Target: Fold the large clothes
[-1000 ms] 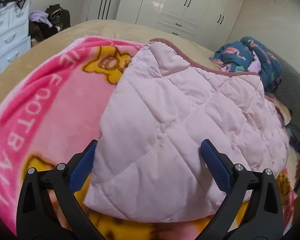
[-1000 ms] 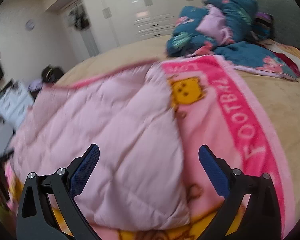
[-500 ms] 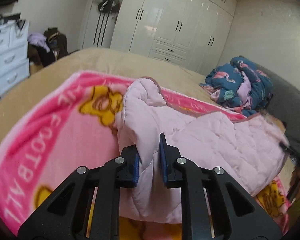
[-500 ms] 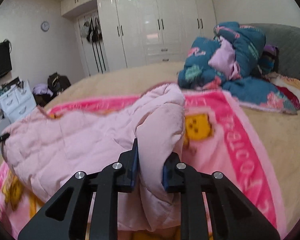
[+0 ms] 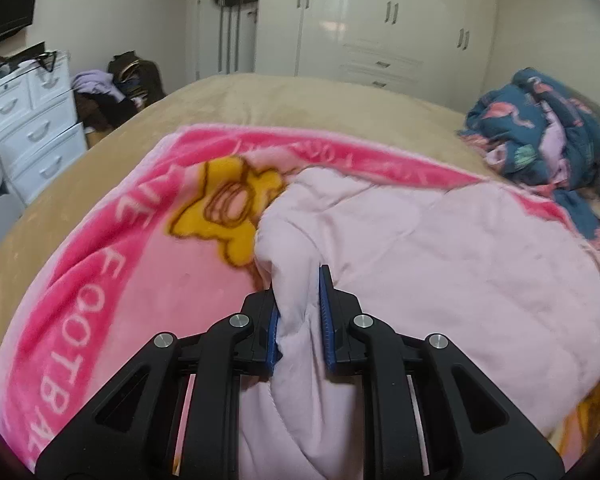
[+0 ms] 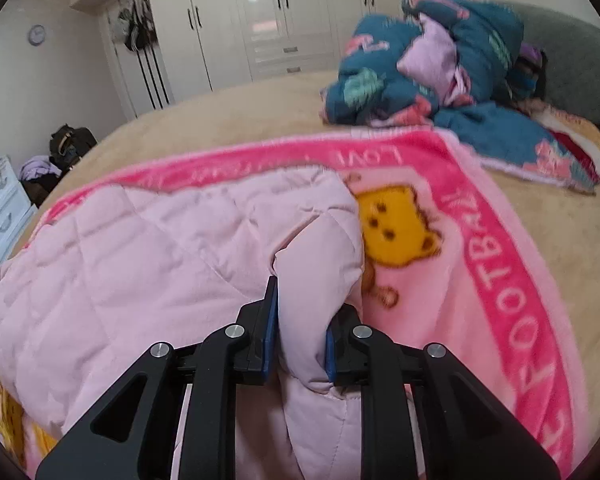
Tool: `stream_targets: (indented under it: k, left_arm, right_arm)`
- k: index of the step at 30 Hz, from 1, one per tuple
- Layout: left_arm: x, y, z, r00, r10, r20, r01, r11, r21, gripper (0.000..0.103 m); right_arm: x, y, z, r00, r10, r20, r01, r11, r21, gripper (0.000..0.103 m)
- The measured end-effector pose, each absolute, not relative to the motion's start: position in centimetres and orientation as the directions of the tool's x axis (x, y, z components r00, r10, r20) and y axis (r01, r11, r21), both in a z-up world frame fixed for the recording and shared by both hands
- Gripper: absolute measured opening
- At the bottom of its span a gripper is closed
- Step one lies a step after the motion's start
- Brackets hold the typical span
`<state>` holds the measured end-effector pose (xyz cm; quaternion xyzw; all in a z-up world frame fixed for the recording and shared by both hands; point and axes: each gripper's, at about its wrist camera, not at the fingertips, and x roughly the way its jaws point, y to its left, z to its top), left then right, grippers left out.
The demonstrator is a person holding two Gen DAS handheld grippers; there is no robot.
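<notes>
A pale pink quilted garment (image 5: 440, 264) (image 6: 140, 264) lies on a bright pink blanket (image 5: 112, 276) (image 6: 492, 280) printed with yellow bears and white letters. My left gripper (image 5: 299, 300) is shut on a bunched fold at the garment's left near corner, lifted off the blanket. My right gripper (image 6: 300, 320) is shut on a thick fold at the garment's right near corner, also raised. The garment's near edge hangs down behind both grippers and is partly hidden.
The blanket lies on a beige bed (image 5: 300, 100) (image 6: 560, 220). A heap of blue flamingo-print bedding (image 5: 540, 136) (image 6: 440, 60) sits at the bed's right. White drawers (image 5: 32, 128) stand at the left, white wardrobes (image 6: 280, 12) behind.
Both grippers went from wide open over the garment's near corners to shut on folds of it. Both then moved forward over the bed, dragging the corners along.
</notes>
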<state>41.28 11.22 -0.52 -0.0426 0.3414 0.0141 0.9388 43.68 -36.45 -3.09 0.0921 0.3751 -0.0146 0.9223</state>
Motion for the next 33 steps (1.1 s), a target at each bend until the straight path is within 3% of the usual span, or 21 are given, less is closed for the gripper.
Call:
stream_targets:
  k: [11, 14, 16, 18, 22, 25, 28, 33]
  left_arm:
    - [41.4, 11.3, -2.2, 0.735, -0.002, -0.678, -0.069, 0.995, -0.078, 0.012]
    - [41.0, 11.5, -1.9, 0.734, -0.005, -0.679, -0.079, 0.992, -0.094, 0.014]
    - [40.7, 11.7, -1.6, 0.733, -0.01, -0.68, -0.084, 0.991, -0.106, 0.018]
    - [40.1, 11.8, -1.1, 0.735, 0.0, -0.678, -0.091, 0.991, -0.1, 0.028]
    - [39.0, 11.4, 0.0, 0.744, 0.027, -0.667, -0.094, 0.993, -0.065, 0.055]
    - [37.7, 10.6, 1.2, 0.762, 0.062, -0.645, -0.092, 0.996, -0.013, 0.067]
    - [36.0, 9.6, 2.5, 0.784, 0.108, -0.612, -0.113, 0.993, 0.031, 0.083]
    - [33.6, 5.2, 3.4, 0.812, 0.012, -0.584, -0.001, 1.0, 0.019, 0.085]
  right_arm:
    - [45.0, -36.2, -5.9, 0.669, 0.041, -0.742, 0.126, 0.978, 0.168, 0.022]
    - [44.4, -36.3, -5.7, 0.668, 0.04, -0.743, 0.132, 0.976, 0.171, 0.026]
    - [44.0, -36.4, -5.4, 0.668, 0.031, -0.743, 0.134, 0.978, 0.161, 0.034]
    - [43.4, -36.6, -5.2, 0.671, 0.024, -0.741, 0.139, 0.978, 0.158, 0.041]
    - [41.5, -37.2, -4.1, 0.699, 0.032, -0.715, 0.152, 0.97, 0.192, 0.079]
    - [39.3, -36.6, -2.5, 0.745, 0.017, -0.667, 0.134, 0.975, 0.175, 0.09]
    - [36.9, -35.1, -0.9, 0.8, 0.015, -0.6, 0.086, 0.986, 0.14, 0.093]
    - [35.1, -30.4, -0.4, 0.809, 0.131, -0.573, -0.098, 0.991, 0.088, 0.094]
